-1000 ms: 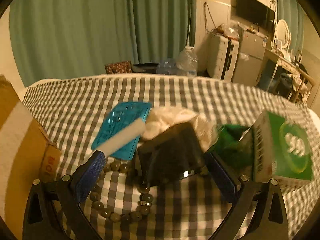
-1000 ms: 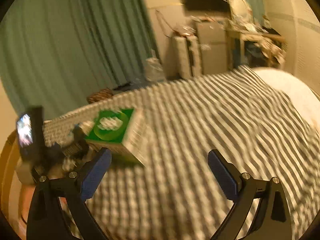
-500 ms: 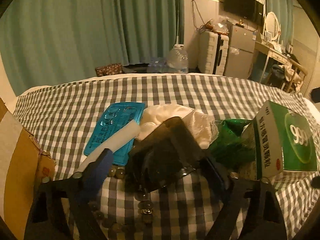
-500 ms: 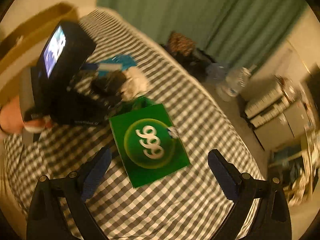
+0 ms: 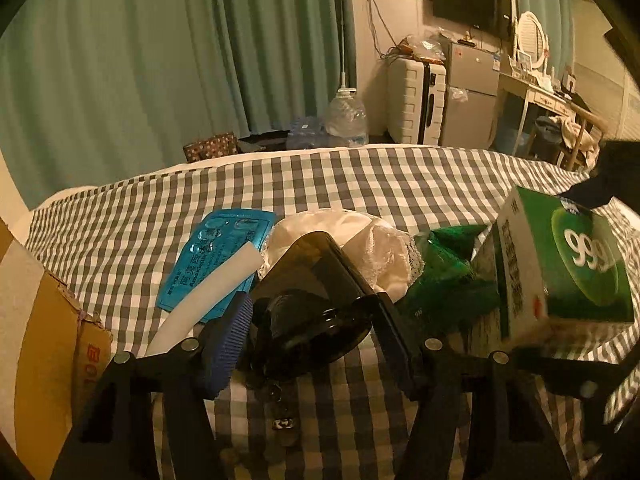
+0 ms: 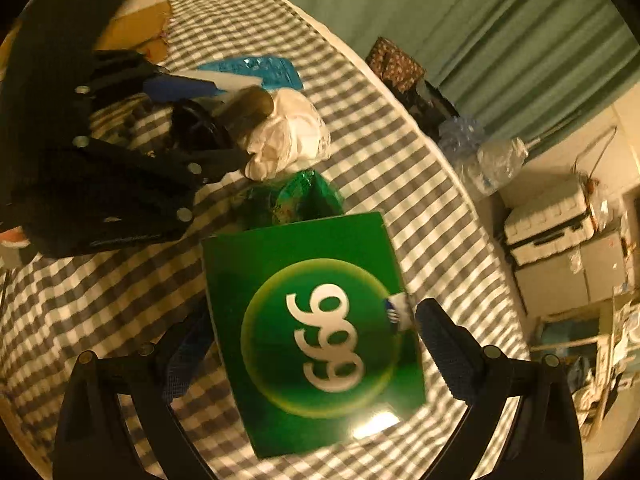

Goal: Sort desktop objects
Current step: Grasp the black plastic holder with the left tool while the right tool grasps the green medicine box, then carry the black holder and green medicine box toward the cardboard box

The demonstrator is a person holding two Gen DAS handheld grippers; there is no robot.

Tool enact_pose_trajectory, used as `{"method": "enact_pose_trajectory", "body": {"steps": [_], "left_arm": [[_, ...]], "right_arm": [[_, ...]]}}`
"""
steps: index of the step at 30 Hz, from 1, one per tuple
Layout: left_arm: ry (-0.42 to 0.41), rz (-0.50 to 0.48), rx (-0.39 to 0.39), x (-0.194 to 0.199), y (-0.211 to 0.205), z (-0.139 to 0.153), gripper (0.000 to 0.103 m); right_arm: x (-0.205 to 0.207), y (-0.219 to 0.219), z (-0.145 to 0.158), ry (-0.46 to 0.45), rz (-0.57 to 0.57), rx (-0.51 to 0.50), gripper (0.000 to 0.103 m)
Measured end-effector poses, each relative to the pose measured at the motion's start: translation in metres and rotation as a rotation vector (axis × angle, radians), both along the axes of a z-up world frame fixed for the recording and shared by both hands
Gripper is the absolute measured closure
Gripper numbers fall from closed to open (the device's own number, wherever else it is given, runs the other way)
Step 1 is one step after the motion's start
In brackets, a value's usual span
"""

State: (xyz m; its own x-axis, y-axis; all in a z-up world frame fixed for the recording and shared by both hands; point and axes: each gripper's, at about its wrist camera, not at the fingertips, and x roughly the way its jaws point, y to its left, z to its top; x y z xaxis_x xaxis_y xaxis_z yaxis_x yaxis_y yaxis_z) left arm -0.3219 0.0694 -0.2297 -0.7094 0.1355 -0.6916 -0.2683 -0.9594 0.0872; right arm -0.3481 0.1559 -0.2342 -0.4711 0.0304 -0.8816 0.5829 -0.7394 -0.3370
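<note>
Looking down your right gripper (image 6: 312, 344), you see the green box (image 6: 316, 332) marked 999 lying flat on the checked cloth (image 6: 400, 160), directly between the two blue-padded fingers (image 6: 448, 352). The jaws stand wide on either side of it; the left pad sits partly under the box edge in this view, so contact cannot be confirmed there, and the right pad shows a gap. Nothing is gripped.

Your left gripper (image 5: 316, 340) straddles a dark smoked-plastic object (image 5: 316, 300) (its exact kind cannot be told in this light). Its jaws are closing with that object between them; the blue pad (image 5: 228, 340) on one side is at or just beside it, and whether either pad presses yet is unclear.

Differences between views:
- The left wrist view alone shows a few dark beads (image 5: 280, 420) on the cloth below the dark object, and the side face of the green box (image 5: 560, 264) with printed text.
- Only the right wrist view shows the left gripper (image 6: 192, 120) from outside, its black frame lying low over the pile.
- Both show the white crumpled cloth (image 5: 360, 232), the blue blister pack (image 5: 212, 248) with a white strip (image 5: 204, 300) across it, the green foil packet (image 5: 444, 276) just beside the box, and the cardboard carton (image 5: 36, 352) at the cloth's edge.
</note>
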Motion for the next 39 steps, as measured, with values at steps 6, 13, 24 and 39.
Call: {"method": "enact_pose_trajectory", "body": {"steps": [6,13,24,39], "left_arm": [[-0.008,-0.001,0.022,-0.004,0.000,0.001,0.041],[0.017,-0.013,0.044,0.003,-0.010,0.009,0.045],[0.001,-0.090,0.125,0.037,-0.010,0.051,0.045],[-0.090,-0.225,0.294,0.171,-0.051,0.192,0.045]], "right_arm": [[-0.007,0.023,0.002,0.073,-0.345,-0.199,0.008],[0.034,0.038,0.017,0.228,-0.667,-0.336,0.012],[0.144,0.072,0.065,0.292,-0.759,-0.515,0.014],[0.265,0.051,0.154,0.353,-0.812,-0.659,0.015]]}}
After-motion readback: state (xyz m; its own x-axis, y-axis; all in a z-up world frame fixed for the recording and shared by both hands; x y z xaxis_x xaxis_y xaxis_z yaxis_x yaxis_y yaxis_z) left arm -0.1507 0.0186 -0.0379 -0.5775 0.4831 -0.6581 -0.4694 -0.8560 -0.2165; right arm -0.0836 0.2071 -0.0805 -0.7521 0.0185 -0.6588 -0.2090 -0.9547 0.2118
